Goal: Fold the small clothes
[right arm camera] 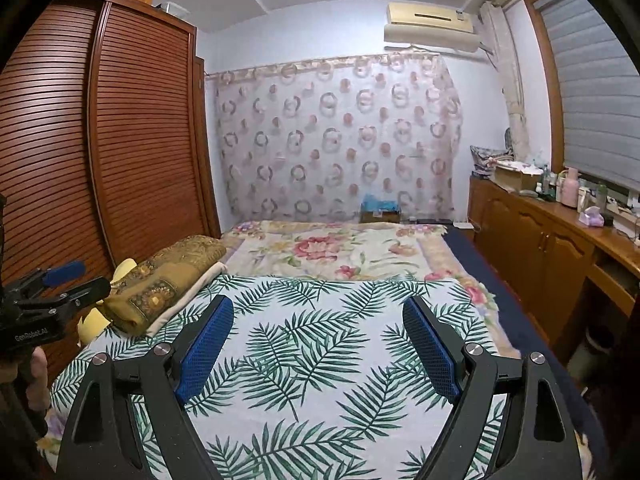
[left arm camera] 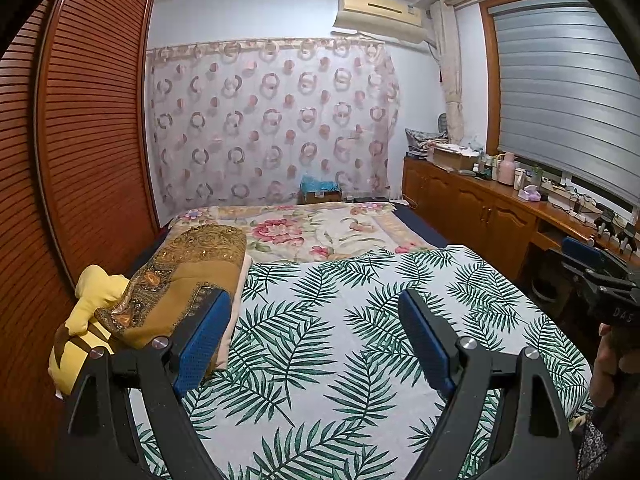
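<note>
Clothes to fold: none lying on the leaf-print sheet (left arm camera: 320,320); the only folded cloth showing is a brown-gold patterned piece (left arm camera: 188,280) sitting at the sheet's left edge, a yellow soft item (left arm camera: 86,312) lying just beside it. Left gripper (left arm camera: 316,320) is hovering over the sheet, jaws standing wide, nothing between them. Right gripper (right arm camera: 318,328) is doing likewise, wide apart and empty. Floral blanket (right arm camera: 340,252) is covering the bed beyond. Slatted wardrobe (right arm camera: 100,140) is standing to the left.

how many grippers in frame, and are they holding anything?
2. Left gripper sits open over the palm-leaf sheet, holding nothing; right gripper likewise, open and empty. Each also shows at the edge of the other's view.
</note>
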### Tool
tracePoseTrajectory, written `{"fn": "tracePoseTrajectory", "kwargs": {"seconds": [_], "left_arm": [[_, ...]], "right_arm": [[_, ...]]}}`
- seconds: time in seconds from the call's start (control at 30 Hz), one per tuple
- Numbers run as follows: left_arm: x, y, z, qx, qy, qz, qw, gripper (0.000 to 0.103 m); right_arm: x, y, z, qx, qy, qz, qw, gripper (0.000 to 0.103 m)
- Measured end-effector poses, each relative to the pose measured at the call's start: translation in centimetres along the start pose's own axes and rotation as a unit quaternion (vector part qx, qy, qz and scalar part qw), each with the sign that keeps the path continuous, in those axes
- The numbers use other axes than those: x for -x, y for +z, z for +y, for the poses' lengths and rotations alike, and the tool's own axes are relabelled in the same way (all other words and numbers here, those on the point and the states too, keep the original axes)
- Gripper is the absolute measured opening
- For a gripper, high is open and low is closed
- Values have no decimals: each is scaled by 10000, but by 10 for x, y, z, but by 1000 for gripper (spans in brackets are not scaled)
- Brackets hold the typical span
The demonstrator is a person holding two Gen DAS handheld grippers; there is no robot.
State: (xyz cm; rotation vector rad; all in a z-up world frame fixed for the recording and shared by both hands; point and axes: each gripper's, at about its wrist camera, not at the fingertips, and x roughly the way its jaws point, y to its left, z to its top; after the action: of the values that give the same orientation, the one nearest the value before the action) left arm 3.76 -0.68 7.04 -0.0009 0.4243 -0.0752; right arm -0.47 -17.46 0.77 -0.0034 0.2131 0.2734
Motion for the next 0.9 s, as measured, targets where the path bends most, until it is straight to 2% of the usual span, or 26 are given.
{"fn": "tracePoseTrajectory", "kwargs": {"seconds": [0.9], "left_arm": [[0, -2, 1, 8, 9, -10, 10000, 86]], "right_arm": [[7, 6, -21, 26, 63, 18, 10000, 88]]}}
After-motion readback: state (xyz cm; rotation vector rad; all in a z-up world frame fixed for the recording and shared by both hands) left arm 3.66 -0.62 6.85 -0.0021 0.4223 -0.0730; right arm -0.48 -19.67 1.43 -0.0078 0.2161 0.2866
